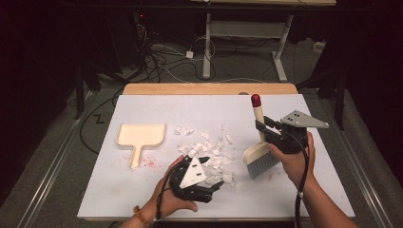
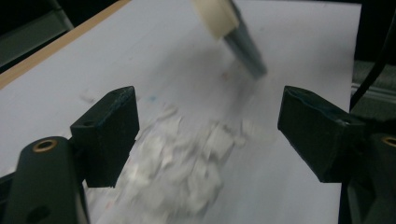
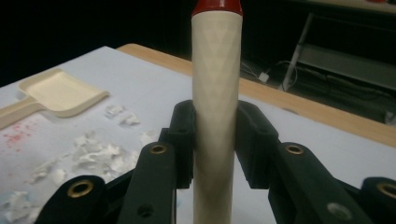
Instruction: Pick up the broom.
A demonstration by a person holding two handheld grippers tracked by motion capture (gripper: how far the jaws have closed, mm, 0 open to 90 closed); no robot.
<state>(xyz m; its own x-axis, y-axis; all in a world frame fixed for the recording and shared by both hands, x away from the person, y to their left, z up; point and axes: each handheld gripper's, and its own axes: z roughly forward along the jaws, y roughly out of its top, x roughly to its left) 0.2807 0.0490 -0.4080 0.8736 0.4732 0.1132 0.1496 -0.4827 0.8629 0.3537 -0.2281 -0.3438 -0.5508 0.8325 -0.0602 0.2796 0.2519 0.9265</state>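
A dark room with a grey carpeted floor (image 1: 57, 156) and loose cables (image 1: 161, 57) surrounds a wooden table covered by a white mat (image 1: 157, 107). Near the middle of the mat lies a scattered pile of white paper scraps (image 1: 209, 152), the landmark here.

To the left of the scraps, well apart from them, a cream dustpan (image 1: 140, 137) lies flat with its handle pointing toward the person; faint red specks (image 1: 148, 163) dot the mat just beside that handle.

To the right of the scraps, the right gripper (image 1: 264, 128) is clenched on the cream handle of a hand brush (image 1: 260, 154). In the right gripper view both black jaws press against the handle from either side, and its red tip (image 3: 217, 6) stands above them. The grey bristles (image 1: 263, 166) touch the mat just beside the pile's right edge, and the handle leans away from the person.

At the near edge of the scraps, the left gripper (image 1: 215, 189) sits low over the mat, its jaws spread wide and grasping nothing. In the left gripper view the scraps (image 2: 187, 158) lie blurred between and beyond the jaws, with the bristles (image 2: 245, 49) farther off.
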